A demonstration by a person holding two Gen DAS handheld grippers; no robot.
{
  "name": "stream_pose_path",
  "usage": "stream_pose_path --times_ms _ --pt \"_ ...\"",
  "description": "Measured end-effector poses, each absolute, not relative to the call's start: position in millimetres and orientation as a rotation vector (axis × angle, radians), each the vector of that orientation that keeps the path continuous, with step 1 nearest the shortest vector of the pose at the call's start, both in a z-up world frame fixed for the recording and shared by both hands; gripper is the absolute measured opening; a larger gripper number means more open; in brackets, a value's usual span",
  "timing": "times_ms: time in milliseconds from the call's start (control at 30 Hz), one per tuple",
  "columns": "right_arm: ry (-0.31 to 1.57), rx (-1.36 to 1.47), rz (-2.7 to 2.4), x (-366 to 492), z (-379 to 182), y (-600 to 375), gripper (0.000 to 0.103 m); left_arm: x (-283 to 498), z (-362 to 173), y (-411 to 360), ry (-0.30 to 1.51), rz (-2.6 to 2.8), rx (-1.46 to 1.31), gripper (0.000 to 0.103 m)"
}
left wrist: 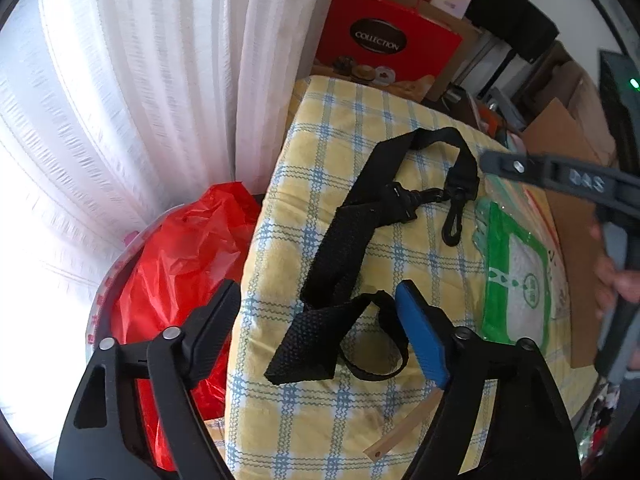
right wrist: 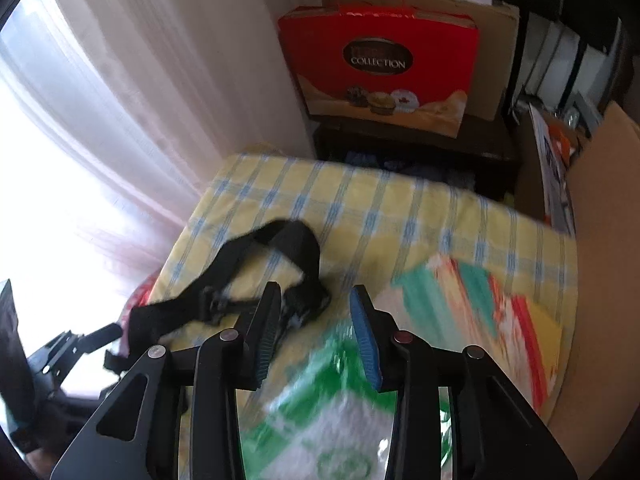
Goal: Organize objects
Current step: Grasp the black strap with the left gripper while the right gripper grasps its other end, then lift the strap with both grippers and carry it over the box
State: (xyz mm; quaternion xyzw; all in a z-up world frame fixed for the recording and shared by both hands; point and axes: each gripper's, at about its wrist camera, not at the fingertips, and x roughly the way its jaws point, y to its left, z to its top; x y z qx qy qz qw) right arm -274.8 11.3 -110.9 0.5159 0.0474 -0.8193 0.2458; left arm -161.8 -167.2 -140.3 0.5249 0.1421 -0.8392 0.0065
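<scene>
Here we see the left gripper (left wrist: 320,312) spread around the black strap (left wrist: 360,236); the right gripper (right wrist: 316,330), lower centre, part-open, pinches nothing.

The black strap (left wrist: 340,240) is coarse woven webbing with matt plastic clips, lying on a soft checked cloth (left wrist: 320,420) of yellow and blue weave. Beside it a green and white packet (left wrist: 516,280) and a crumpled red bag (left wrist: 180,260) are glossy plastic film. The curtain (left wrist: 140,80) is thin, ribbed white fabric, and the red gift bag (right wrist: 380,68) looks like smooth printed paper.
</scene>
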Motion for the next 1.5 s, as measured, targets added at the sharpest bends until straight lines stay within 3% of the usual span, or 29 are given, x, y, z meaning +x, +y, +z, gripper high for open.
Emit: stream_pose_path --times_ms 67,200,433,533,733,1500 --pt "0.128 1.400 -2.239 -280.5 -113.2 8.9 0.037 -164.3 -143.0 -166.9 0.460 -2.616 1.661 0.059" --pt "0.149 1.412 -2.240 -290.8 -124.7 0.1 0.037 -165.7 -143.8 -165.5 0.492 -2.612 1.677 0.049" --pt "0.106 1.437 -2.240 -295.5 -139.1 -2.9 0.011 -165.8 -139.6 -162.4 0.500 -2.628 1.685 0.020" --pt "0.091 1.405 -2.251 -290.7 -132.1 0.7 0.008 -165.0 -131.3 -158.3 0.499 -2.661 1.687 0.013" --pt "0.038 1.319 -2.272 -278.7 -103.6 10.5 0.007 -162.3 -99.4 -152.4 0.535 -2.736 1.642 0.011" --pt "-0.023 1.081 -2.391 -210.4 35.6 92.0 0.007 -153.0 75.2 -73.7 0.391 -3.110 1.381 0.011"
